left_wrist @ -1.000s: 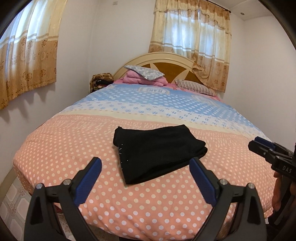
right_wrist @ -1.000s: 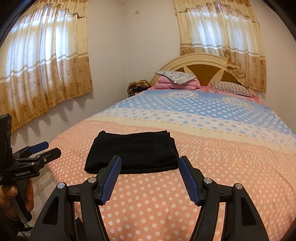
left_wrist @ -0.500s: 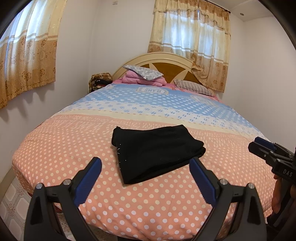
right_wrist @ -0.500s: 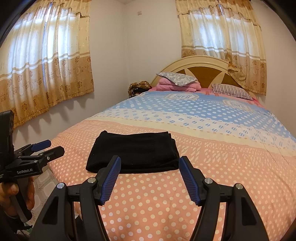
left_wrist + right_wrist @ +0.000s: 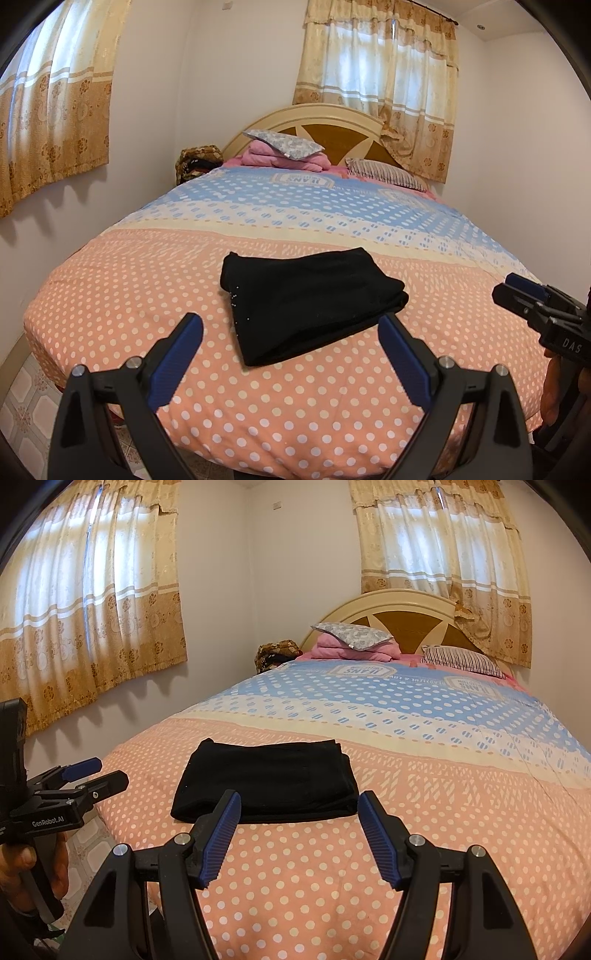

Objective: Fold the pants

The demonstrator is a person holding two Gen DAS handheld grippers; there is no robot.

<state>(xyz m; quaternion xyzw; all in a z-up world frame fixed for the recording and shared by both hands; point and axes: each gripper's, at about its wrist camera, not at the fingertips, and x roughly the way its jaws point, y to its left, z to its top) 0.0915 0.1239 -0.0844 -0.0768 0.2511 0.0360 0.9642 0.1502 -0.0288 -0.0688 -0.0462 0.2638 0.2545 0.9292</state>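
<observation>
Plainly, pants: black pants (image 5: pixel 310 302) lie folded into a compact layered rectangle on the peach dotted part of the bedspread (image 5: pixel 129 288), near the foot of the bed, just beyond both grippers.
Handling: soft, limp, light by the look of it; the layers would likely slide apart if lifted by one corner.
Where to hold: judged best at the thick folded edge on the right side, pinching all layers together, or at two corners at once.
Left gripper (image 5: pixel 290 345): jaws spread wide, nothing between them, clear of the cloth.
Right gripper (image 5: pixel 299 821): likewise wide apart and empty, tips short of the near edge of the pants.
Writing: "GenRobot.AI" on the left gripper's body; "DAS" on the right one's; the bedspread badge seems to read "JEANS", upside down.
Task state: the fold looks finished.
</observation>
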